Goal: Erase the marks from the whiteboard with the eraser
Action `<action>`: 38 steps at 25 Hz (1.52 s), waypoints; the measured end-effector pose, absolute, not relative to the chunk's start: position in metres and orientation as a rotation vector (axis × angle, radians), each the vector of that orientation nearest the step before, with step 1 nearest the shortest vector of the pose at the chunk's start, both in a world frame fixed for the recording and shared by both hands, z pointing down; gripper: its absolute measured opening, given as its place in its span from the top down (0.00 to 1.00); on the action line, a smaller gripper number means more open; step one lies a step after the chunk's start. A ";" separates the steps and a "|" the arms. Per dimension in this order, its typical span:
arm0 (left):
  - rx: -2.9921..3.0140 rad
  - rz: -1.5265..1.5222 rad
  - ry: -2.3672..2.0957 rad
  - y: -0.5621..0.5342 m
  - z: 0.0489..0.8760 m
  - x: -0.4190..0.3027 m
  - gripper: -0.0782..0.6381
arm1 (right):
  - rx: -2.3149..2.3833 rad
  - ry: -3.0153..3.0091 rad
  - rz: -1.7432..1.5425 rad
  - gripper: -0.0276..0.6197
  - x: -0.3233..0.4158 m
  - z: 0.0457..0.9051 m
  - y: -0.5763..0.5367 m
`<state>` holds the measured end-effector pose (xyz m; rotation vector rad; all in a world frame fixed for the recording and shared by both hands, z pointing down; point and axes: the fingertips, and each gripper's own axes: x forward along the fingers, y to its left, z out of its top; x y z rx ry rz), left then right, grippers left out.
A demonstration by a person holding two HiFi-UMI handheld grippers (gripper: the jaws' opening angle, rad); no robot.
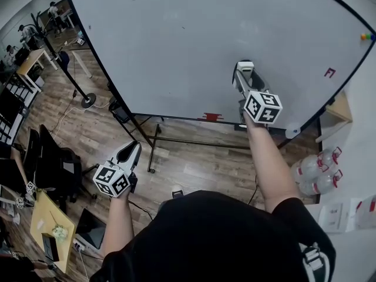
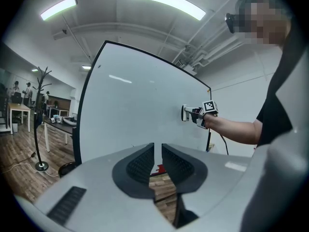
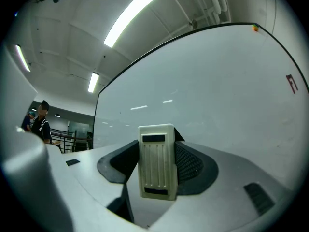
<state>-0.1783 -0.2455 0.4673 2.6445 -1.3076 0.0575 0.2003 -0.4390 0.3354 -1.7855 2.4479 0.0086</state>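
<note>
1. The right gripper clamped the eraser upright between its jaws, apparently against the whiteboard; a red mark sat well to its right.
2. The left gripper hung clear of the board; jaws nearly together, empty.

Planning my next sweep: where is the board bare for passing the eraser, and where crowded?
Bare: the whiteboard left of and above the eraser in the right gripper, out to its black frame. Busier: rightward, a red mark and coloured magnets by the edge.

Wooden floor carries the whiteboard stand, water jugs and a coat rack.
</note>
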 end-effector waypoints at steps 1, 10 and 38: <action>2.647 0.055 -1.303 -0.244 0.467 -0.175 0.81 | -1.776 2.457 0.013 0.60 0.200 0.335 -0.434; 2.664 0.049 -1.261 -0.227 0.471 -0.151 0.81 | -1.739 2.525 -0.001 0.60 0.209 0.345 -0.386; 2.718 0.112 -1.129 -0.201 0.480 -0.086 0.81 | -1.708 2.608 -0.118 0.60 0.250 0.412 -0.288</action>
